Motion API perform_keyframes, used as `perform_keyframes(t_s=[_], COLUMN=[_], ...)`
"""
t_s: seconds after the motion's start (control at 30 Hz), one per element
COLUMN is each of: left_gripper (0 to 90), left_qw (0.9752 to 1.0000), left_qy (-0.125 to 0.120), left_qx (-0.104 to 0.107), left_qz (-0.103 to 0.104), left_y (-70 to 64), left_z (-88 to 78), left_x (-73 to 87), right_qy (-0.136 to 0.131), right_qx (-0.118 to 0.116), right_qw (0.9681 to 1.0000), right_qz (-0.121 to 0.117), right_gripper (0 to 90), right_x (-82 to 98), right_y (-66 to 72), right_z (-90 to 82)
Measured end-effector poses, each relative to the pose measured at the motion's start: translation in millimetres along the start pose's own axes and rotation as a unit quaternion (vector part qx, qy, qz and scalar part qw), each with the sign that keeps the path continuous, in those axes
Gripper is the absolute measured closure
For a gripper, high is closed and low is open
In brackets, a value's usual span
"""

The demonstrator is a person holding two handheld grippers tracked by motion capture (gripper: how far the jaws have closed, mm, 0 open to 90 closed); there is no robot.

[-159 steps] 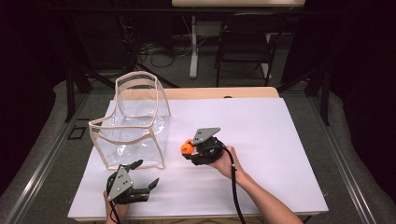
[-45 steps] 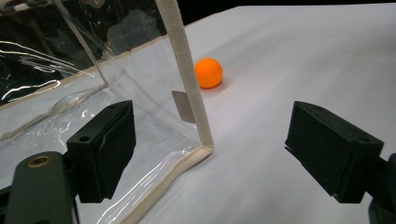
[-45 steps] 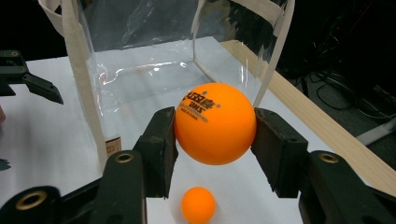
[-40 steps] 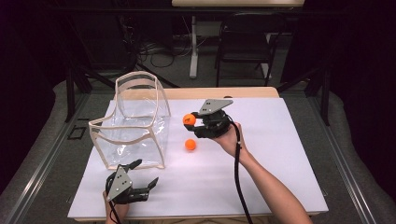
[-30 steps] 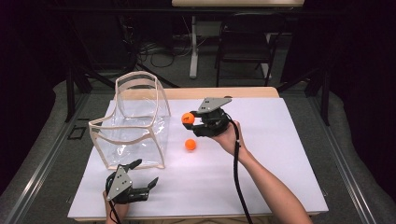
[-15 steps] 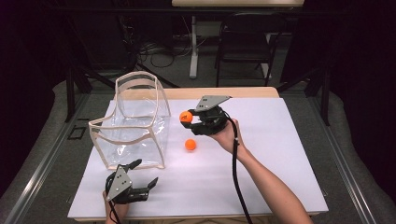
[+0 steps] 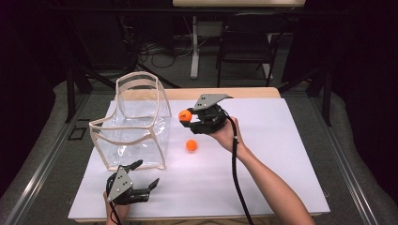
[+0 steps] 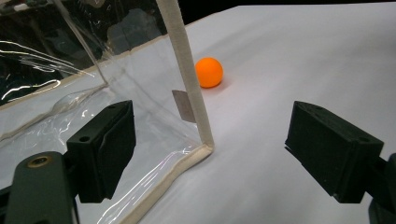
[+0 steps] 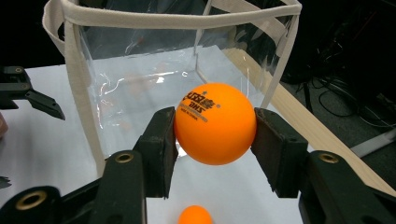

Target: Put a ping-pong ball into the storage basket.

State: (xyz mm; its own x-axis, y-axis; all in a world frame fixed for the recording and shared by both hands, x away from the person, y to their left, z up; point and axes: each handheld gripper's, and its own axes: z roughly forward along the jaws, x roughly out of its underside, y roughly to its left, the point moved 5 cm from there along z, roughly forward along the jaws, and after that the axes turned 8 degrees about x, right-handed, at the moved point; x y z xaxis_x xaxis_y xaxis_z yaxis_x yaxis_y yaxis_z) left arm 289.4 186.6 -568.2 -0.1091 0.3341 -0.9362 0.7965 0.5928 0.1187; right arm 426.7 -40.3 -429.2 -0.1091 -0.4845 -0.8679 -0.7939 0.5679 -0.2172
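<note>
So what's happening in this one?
A person is working at a white table with a claw in each hand. The right claw is shut on an orange ball, held in the air beside the open top of a clear plastic bag. A second orange ball lies on the table just below. The left claw sits open near the bag's front corner, holding nothing.

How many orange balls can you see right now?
2. One orange ball is clamped in the right gripper beside the clear bag; the other ball lies on the white table.
</note>
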Motion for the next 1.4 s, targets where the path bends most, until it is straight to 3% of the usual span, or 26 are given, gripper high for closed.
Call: perform_keyframes(t_s=[1.4], left_gripper=[15.8], left_qw=[1.0], left_qy=[-0.001], left_qx=[0.0], left_qz=[0.001], left_y=[-0.4], left_z=[0.6], left_x=[-0.6], right_qy=[0.004], right_qx=[0.018], right_qw=[0.9996], right_qz=[-0.021], right_gripper=[50.7], right_x=[-41.1], right_y=[-14.1], right_z=[14.8])
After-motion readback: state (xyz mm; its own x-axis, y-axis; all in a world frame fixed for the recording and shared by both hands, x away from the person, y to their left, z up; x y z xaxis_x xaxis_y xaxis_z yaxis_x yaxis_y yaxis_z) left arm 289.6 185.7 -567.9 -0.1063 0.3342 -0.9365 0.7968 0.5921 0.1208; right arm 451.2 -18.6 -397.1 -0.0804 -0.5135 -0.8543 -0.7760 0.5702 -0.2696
